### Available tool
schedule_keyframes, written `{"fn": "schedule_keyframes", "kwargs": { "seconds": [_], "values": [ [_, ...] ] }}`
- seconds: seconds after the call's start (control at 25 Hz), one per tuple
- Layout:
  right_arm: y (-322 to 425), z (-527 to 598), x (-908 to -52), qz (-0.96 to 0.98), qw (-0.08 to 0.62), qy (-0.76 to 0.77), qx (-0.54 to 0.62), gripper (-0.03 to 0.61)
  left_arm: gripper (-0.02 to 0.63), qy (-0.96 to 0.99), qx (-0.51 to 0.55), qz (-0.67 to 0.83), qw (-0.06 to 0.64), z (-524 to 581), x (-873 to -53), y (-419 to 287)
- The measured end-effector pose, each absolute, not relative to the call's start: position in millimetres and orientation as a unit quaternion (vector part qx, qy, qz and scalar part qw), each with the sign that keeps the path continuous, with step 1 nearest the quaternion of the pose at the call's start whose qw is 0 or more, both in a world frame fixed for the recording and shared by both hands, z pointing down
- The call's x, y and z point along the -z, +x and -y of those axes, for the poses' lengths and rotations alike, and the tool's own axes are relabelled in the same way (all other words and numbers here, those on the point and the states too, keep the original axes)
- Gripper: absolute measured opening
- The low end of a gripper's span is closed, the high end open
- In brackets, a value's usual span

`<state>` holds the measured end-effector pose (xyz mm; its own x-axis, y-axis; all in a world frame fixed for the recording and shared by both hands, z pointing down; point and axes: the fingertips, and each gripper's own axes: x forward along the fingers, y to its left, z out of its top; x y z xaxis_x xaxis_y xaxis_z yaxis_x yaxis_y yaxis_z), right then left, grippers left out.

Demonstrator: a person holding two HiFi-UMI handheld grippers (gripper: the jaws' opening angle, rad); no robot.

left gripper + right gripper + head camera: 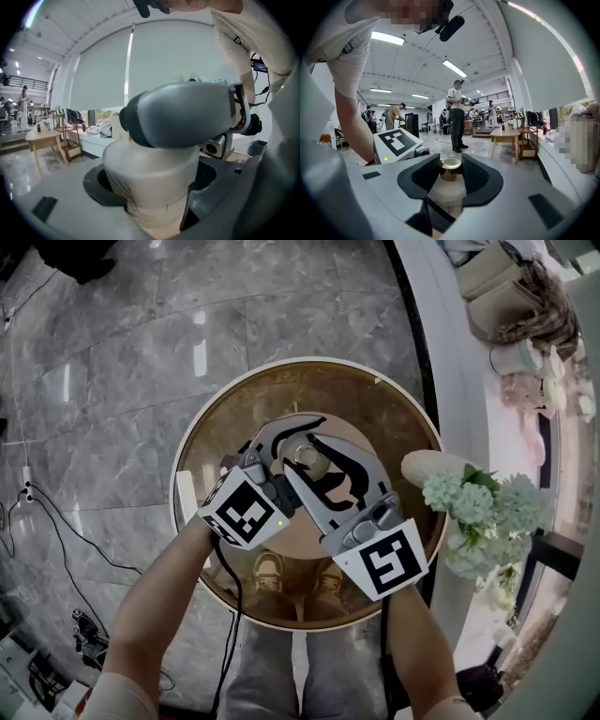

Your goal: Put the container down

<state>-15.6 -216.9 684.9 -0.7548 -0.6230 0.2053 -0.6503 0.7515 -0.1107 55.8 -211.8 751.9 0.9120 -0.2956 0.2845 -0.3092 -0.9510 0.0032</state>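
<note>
A white container with a gold cap point(305, 457) is held over the middle of the round brown table point(394, 418). Both grippers meet around it. My left gripper point(292, 448) comes in from the lower left. In the left gripper view its jaws point(150, 187) press on the container's wide ribbed body point(150, 173), and the right gripper's grey finger point(183, 115) crosses above. My right gripper point(304, 463) comes in from the lower right. Its dark pads point(480, 180) hug the container's shoulders point(446, 194) just below the cap. The container's base is hidden.
A vase of pale green and white flowers point(478, 507) stands at the table's right edge, beside a white ledge point(450, 352). Cables point(56, 521) trail over the marble floor on the left. People point(457, 115) and a wooden table point(506, 136) are far behind.
</note>
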Motion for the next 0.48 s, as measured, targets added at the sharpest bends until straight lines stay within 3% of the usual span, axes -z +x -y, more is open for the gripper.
{"fn": "schedule_keyframes", "kwargs": {
  "seconds": [0.48],
  "values": [
    [-13,228,-738,0.936,0.077,0.326,-0.107,0.143,0.350,0.974,-0.177,0.138,0.026,219,-810,58]
  ]
}}
